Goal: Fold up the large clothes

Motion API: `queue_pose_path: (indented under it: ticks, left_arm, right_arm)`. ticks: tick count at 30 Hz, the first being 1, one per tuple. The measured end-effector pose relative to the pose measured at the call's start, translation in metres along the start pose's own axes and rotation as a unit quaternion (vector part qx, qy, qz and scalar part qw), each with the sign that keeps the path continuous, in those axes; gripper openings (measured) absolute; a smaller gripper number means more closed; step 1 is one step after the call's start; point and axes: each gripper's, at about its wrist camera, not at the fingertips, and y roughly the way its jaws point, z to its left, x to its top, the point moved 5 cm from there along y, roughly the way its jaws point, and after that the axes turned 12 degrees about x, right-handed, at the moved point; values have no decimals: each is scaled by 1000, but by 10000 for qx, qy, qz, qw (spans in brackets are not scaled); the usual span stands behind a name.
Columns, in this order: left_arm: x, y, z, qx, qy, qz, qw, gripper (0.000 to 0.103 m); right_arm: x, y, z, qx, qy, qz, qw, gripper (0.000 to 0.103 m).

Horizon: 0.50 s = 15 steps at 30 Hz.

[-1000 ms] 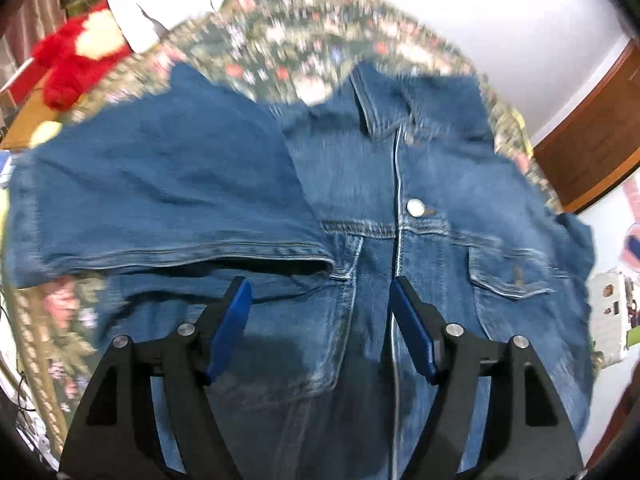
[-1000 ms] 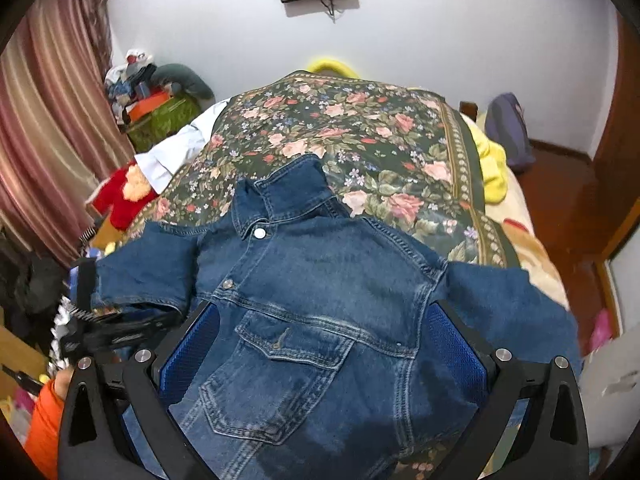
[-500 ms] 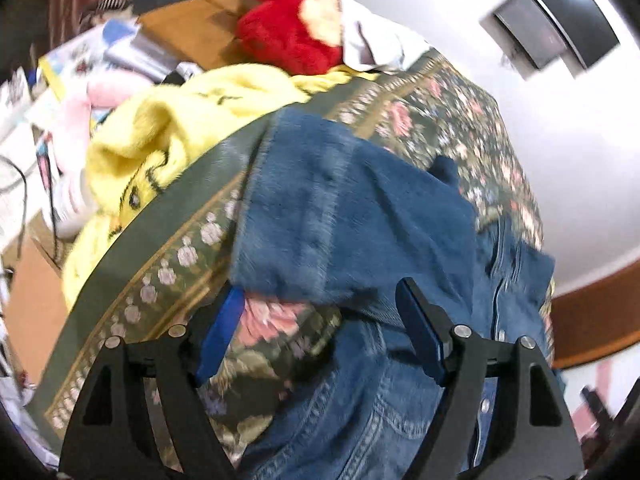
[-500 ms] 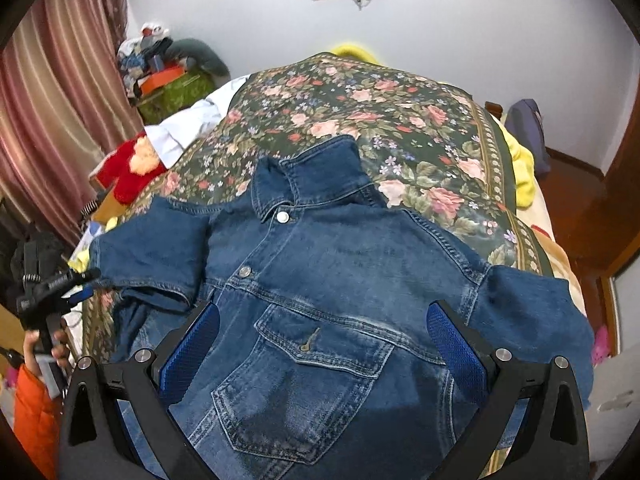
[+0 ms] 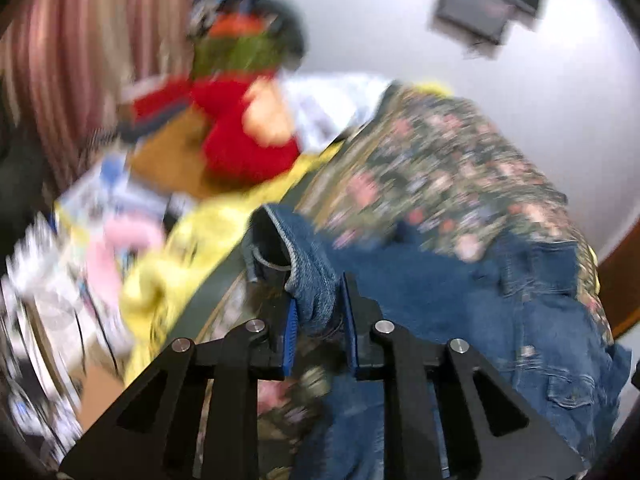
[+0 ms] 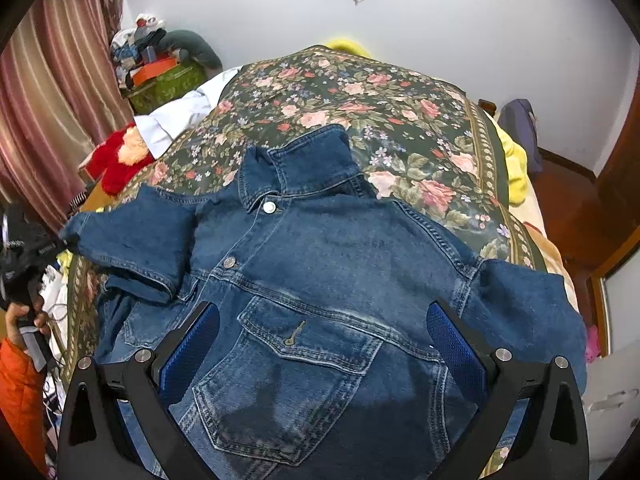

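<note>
The denim jacket [image 6: 320, 280] lies front-up on the floral bedspread [image 6: 360, 92] of the bed, collar toward twelve o'clock, one short sleeve folded in over its chest at nine o'clock and the other spread out at three o'clock. The left tool [image 5: 320, 320] has just been closing and now pinches the cuff [image 5: 312, 280] of the nine o'clock sleeve between its blue pads, while the right tool [image 6: 320, 344] hangs over the chest pocket [image 6: 288, 380] with its jaws wide apart, gripping nothing. Beyond the bed's nine o'clock edge sit a red plush toy [image 6: 116, 160] and striped curtains [image 6: 44, 92].
</note>
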Motion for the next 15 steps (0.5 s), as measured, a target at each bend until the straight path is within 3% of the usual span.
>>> queue_pose_path:
  ticks: [4,8,12,15]
  left_arm:
    - [42,-64,-67,-297,845,-977,9912,11]
    - [57,-112,-134,-792,1381,-1487,9760,10]
    - [52,-149,-204,-1473,1881,-1668,9566,8]
    - [32,-163,-250,-1978,2239,-1524,9421,8]
  right_arm:
    - [-2,-12,-12,29,125,-143,9998,103]
    - [-6,-29,-26,97,262,-296,9992,103]
    - [-10,-49,-44,80,409,-482,9980,103]
    - [-13,-62,-58,60,535,-601,9967,103]
